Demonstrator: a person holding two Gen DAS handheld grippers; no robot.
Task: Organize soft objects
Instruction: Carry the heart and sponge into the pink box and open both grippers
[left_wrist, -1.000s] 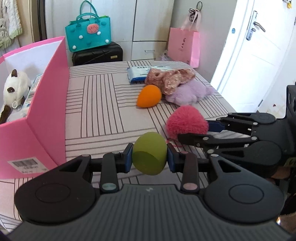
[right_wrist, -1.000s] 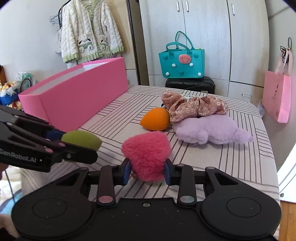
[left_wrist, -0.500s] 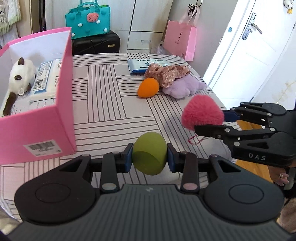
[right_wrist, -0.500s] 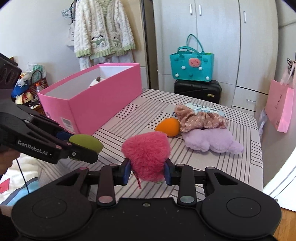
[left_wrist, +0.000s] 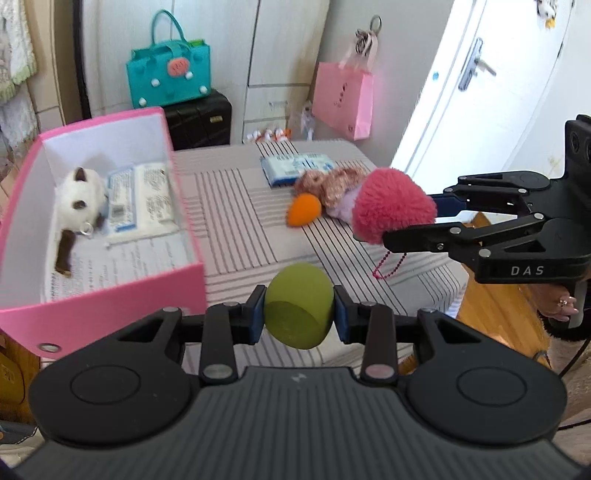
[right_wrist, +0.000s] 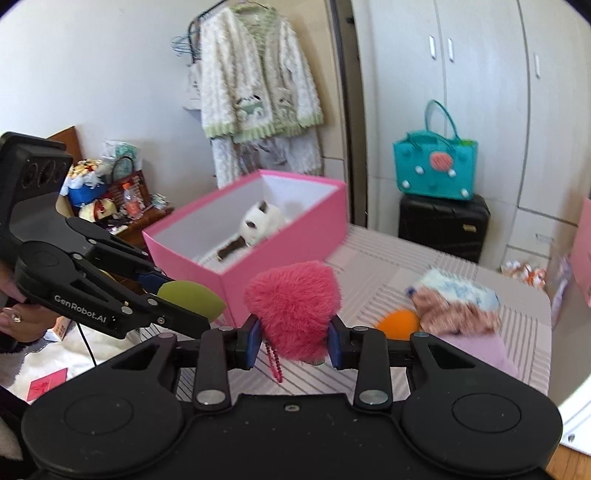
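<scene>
The open pink cardboard box (left_wrist: 184, 206) is holding a white plush cat (left_wrist: 75, 199) and flat tissue packs (left_wrist: 140, 199). On the striped surface (left_wrist: 236, 221), an orange egg-shaped sponge (left_wrist: 303, 209) is lying beside a floral scrunchie (left_wrist: 328, 184). My left tongs (left_wrist: 298, 314) are gripping, narrowly parted, a green egg-shaped sponge (left_wrist: 297, 310); my right tongs (right_wrist: 292, 341) are clamping a fluffy red pompom (right_wrist: 293, 306).

Your left gripper (left_wrist: 298, 319) tilts downward, its 2 pads clamped on a green sponge (left_wrist: 298, 311). Your right gripper (right_wrist: 292, 342) sits just beside it, to its right, pads pressed into a pink pom-pom (right_wrist: 293, 303); your right hand (left_wrist: 563, 302) grips the handle
</scene>
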